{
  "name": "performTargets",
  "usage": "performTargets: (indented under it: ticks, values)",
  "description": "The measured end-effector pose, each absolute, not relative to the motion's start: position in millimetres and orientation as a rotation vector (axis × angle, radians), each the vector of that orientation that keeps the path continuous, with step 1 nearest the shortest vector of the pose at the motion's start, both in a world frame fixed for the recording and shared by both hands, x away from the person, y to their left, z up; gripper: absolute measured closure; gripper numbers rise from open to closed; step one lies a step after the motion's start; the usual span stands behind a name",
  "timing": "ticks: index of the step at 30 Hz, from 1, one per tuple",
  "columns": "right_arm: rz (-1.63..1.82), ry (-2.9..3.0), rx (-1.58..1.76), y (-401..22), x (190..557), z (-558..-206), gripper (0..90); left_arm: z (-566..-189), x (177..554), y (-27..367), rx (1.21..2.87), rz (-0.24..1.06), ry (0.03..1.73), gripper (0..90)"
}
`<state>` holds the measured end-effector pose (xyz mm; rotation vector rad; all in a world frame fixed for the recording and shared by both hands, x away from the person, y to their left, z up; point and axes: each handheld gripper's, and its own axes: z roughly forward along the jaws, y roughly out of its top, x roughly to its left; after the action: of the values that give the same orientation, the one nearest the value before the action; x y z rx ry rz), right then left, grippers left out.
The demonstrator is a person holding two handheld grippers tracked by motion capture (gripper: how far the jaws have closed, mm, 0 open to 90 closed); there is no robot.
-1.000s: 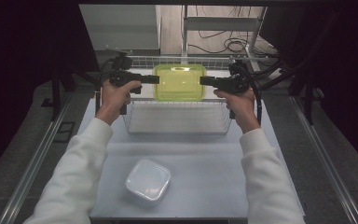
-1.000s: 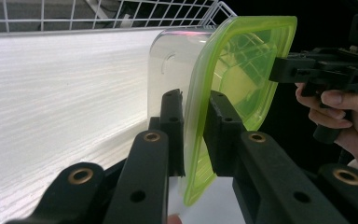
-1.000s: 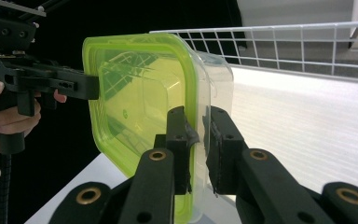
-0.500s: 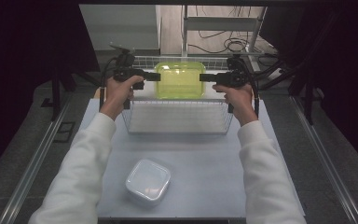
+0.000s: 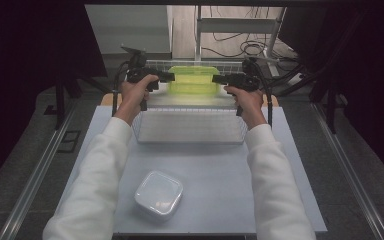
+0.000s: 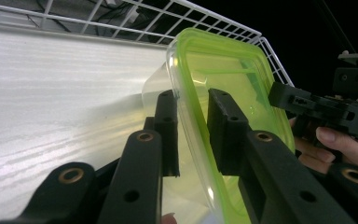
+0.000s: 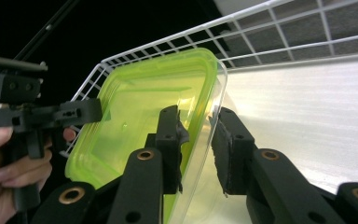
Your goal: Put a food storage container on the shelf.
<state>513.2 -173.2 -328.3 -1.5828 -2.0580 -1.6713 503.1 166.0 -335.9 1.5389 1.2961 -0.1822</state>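
Green-lidded container (image 5: 194,81) sitting at the far end of the wire basket (image 5: 190,131), long axis running hand to hand. Left tongs (image 6: 193,123) and right tongs (image 7: 197,135) straddling opposite short edges, just eased apart, equally close.

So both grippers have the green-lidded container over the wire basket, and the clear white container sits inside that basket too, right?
Not quite. The clear white container sits on the table, nearer the person than the wire basket, as the high view shows. The green-lidded container part is right.
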Motion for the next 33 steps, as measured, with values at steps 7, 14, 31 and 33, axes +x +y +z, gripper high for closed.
performTargets:
  ticks: [7,14,31,33]
  values:
    - [-1.676,-1.981,-1.639,-172,517,-334,70.8,-341,506,165,1.523,-0.175,1.295,71.5]
    - [-1.714,-2.083,-1.687,-172,513,-330,48.6,-338,503,166,1.559,-0.051,1.292,44.1]
    - [-1.841,-2.277,-1.560,-183,461,-287,30.6,-301,442,179,1.647,0.151,1.122,27.9]
    - [-1.821,-2.358,-1.494,-185,453,-286,32.2,-300,430,181,1.670,0.159,1.101,27.1]
